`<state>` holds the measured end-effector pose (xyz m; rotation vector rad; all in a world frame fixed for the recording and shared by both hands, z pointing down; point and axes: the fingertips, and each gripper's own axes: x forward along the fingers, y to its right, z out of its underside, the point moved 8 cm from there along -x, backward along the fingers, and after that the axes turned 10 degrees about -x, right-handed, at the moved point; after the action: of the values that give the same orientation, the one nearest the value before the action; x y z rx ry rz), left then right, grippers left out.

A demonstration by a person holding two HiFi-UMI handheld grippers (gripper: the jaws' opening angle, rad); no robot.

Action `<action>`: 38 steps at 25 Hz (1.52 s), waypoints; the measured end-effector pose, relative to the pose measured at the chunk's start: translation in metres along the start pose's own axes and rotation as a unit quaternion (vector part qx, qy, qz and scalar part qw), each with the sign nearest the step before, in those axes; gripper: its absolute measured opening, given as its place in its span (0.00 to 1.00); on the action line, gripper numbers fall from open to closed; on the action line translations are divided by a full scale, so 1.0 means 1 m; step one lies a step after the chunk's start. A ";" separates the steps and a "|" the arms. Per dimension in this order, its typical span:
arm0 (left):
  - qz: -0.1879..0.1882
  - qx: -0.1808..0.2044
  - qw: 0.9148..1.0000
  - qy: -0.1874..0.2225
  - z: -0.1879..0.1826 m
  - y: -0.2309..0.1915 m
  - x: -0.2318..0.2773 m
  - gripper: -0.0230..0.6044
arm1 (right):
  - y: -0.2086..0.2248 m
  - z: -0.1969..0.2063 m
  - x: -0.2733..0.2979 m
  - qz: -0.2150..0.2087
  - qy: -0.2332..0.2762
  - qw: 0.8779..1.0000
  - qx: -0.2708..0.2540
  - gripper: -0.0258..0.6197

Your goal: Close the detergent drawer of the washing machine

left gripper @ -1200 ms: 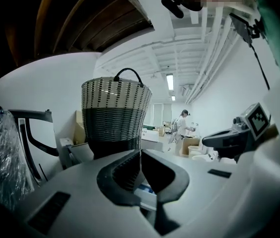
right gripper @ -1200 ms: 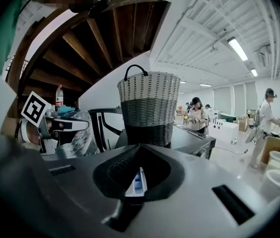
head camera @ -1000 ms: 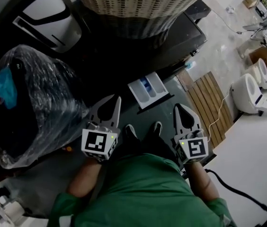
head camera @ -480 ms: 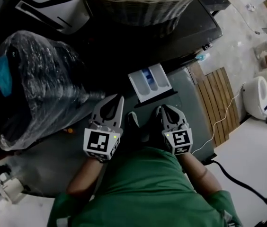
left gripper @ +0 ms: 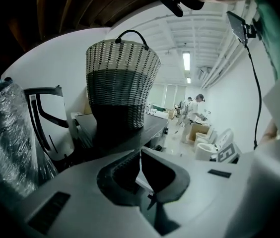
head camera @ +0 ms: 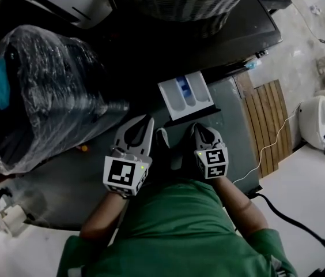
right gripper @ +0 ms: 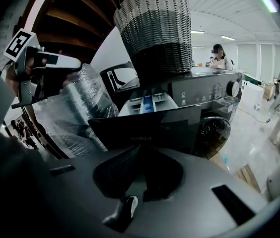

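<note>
Your right gripper (head camera: 197, 128) has neared the detergent drawer (head camera: 185, 97), still open; fingers clenched, empty, likewise on the left gripper (head camera: 146, 121).

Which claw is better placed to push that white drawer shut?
Probably the right claw: it points straight at the open white plastic detergent drawer. The left claw sits off to its side.

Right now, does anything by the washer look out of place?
Only the detergent drawer: it sticks out of the washing machine front, compartments exposed, just ahead of the right gripper, jaws shut. Nothing looks spilled.
</note>
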<state>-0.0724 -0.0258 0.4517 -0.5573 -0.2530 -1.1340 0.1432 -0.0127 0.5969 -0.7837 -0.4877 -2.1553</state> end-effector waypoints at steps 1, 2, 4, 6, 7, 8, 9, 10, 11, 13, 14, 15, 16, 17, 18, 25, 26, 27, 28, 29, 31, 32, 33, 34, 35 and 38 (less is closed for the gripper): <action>-0.001 -0.004 1.000 0.000 0.000 -0.001 0.000 0.08 | 0.002 0.002 0.004 0.001 -0.004 1.000 -0.002 0.06; -0.002 -0.008 1.000 -0.001 0.001 -0.003 0.000 0.08 | 0.003 0.003 0.007 0.001 -0.008 1.000 -0.004 0.06; -0.007 -0.012 1.000 -0.007 0.004 -0.006 -0.002 0.08 | 0.006 0.005 0.013 0.003 -0.015 1.000 -0.005 0.06; -0.014 -0.008 1.000 -0.010 0.007 -0.009 -0.003 0.08 | 0.008 0.005 0.017 0.005 -0.019 1.000 -0.003 0.06; -0.017 -0.006 1.000 -0.010 0.006 -0.011 -0.003 0.08 | 0.008 0.004 0.019 0.007 -0.021 1.000 -0.003 0.06; -0.018 -0.006 1.000 -0.009 0.006 -0.012 -0.003 0.08 | 0.008 0.003 0.021 0.008 -0.022 1.000 -0.003 0.06; -0.018 -0.007 1.000 -0.008 0.005 -0.014 -0.003 0.08 | 0.008 0.002 0.023 0.008 -0.022 1.000 -0.003 0.06; -0.019 -0.007 1.000 -0.007 0.004 -0.016 -0.003 0.08 | 0.008 0.000 0.024 0.009 -0.023 1.000 -0.003 0.06; -0.019 -0.008 1.000 -0.006 0.003 -0.018 -0.003 0.08 | 0.008 -0.001 0.025 0.009 -0.024 1.000 -0.003 0.06; -0.021 -0.010 1.000 -0.005 0.002 -0.021 -0.003 0.08 | 0.007 -0.002 0.026 0.011 -0.026 1.000 -0.003 0.06; -0.021 -0.011 1.000 -0.005 0.001 -0.023 -0.003 0.08 | 0.007 -0.002 0.026 0.012 -0.027 1.000 -0.004 0.06; -0.022 -0.012 1.000 -0.005 0.000 -0.025 -0.003 0.08 | 0.007 -0.002 0.026 0.013 -0.028 1.000 -0.006 0.06; -0.023 -0.013 1.000 -0.004 -0.001 -0.027 -0.003 0.08 | 0.007 -0.003 0.027 0.014 -0.027 0.999 -0.008 0.06; -0.024 -0.013 1.000 -0.004 -0.002 -0.029 -0.003 0.08 | 0.007 -0.005 0.028 0.014 -0.026 1.000 -0.010 0.06; -0.025 -0.013 1.000 -0.004 -0.003 -0.030 -0.002 0.08 | 0.008 -0.009 0.031 0.014 -0.024 0.999 -0.015 0.06; -0.033 -0.018 0.999 -0.001 -0.009 -0.039 -0.001 0.08 | 0.018 -0.051 0.065 0.006 -0.002 1.000 -0.029 0.06; -0.035 -0.020 0.999 -0.001 -0.010 -0.040 -0.001 0.08 | 0.019 -0.055 0.069 0.006 0.001 1.000 -0.029 0.06; -0.038 -0.022 0.999 0.000 -0.011 -0.043 -0.001 0.08 | 0.021 -0.059 0.073 0.007 0.003 1.000 -0.029 0.06; -0.042 -0.022 0.999 0.000 -0.011 -0.045 -0.001 0.08 | 0.021 -0.062 0.076 0.007 0.004 1.000 -0.027 0.06; -0.045 -0.022 0.999 0.000 -0.011 -0.048 -0.002 0.08 | 0.022 -0.064 0.079 0.006 0.004 1.000 -0.026 0.06; -0.053 -0.021 0.998 -0.001 -0.011 -0.054 -0.003 0.08 | 0.022 -0.069 0.084 0.002 0.002 1.000 -0.026 0.06; -0.058 -0.024 0.998 0.001 -0.012 -0.056 -0.003 0.08 | 0.022 -0.072 0.087 0.001 0.002 1.000 -0.027 0.06; -0.061 -0.029 0.998 0.002 -0.012 -0.058 -0.002 0.08 | 0.023 -0.074 0.090 0.000 0.001 1.000 -0.028 0.06; -0.064 -0.033 0.997 0.004 -0.013 -0.060 -0.001 0.08 | 0.024 -0.077 0.092 -0.001 0.002 1.000 -0.030 0.06; -0.067 -0.035 0.997 0.005 -0.013 -0.061 -0.001 0.08 | 0.025 -0.080 0.095 -0.001 0.002 1.000 -0.031 0.06; -0.072 -0.036 0.997 0.006 -0.013 -0.066 0.000 0.08 | 0.028 -0.084 0.104 -0.005 0.003 1.000 -0.031 0.06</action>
<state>-0.1331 -0.0528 0.4599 -0.6042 -0.2459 -1.2903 0.0802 -0.1339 0.6070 -0.8097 -0.4243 -2.1897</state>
